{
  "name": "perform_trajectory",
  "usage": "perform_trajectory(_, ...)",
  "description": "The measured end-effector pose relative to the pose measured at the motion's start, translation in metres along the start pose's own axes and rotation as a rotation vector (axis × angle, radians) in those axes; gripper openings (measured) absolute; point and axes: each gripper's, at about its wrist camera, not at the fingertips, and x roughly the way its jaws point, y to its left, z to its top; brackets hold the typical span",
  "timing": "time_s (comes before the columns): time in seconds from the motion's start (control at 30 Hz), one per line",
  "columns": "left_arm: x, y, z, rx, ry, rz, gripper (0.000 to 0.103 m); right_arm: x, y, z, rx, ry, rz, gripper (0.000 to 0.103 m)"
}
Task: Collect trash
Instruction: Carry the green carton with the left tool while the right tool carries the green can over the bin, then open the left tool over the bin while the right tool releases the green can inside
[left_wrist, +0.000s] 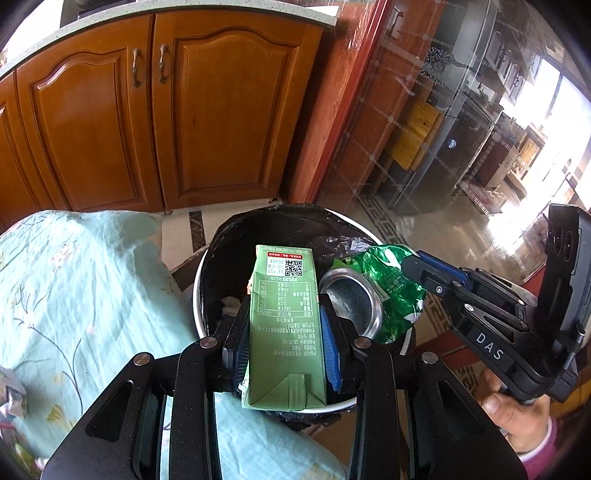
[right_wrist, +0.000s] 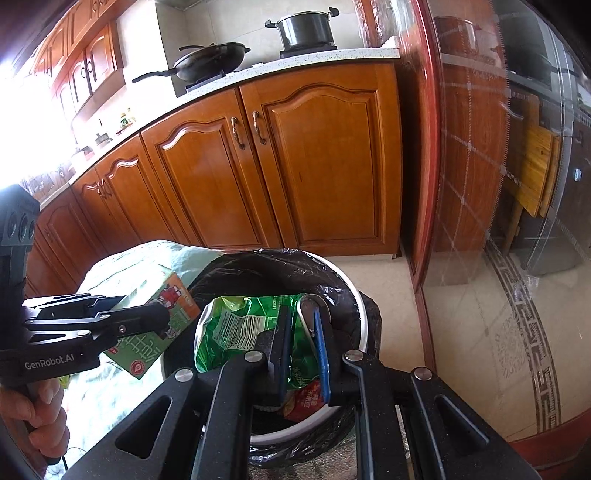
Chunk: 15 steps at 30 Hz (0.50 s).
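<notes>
A green drink carton is pinched between the blue pads of my left gripper, which is shut on it. It hangs over the near rim of a white trash bin lined with a black bag. From the right, my right gripper is shut on a crumpled green snack packet with a silver inside, also above the bin's mouth. In the right wrist view the packet sits in the right gripper over the bin. There the left gripper holds the carton to the left.
A table with a pale blue floral cloth borders the bin on the left, with crumpled paper near its edge. Wooden cabinets stand behind, and a glass sliding door is at the right. A person's hand grips the right handle.
</notes>
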Motion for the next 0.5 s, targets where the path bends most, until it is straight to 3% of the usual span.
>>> perform_trajectory(0.5,0.026,0.001,0.007,-0.011,0.053,0.013,0.031,0.016,-0.003,0.002,-0.031,0.036,-0.011,0.012)
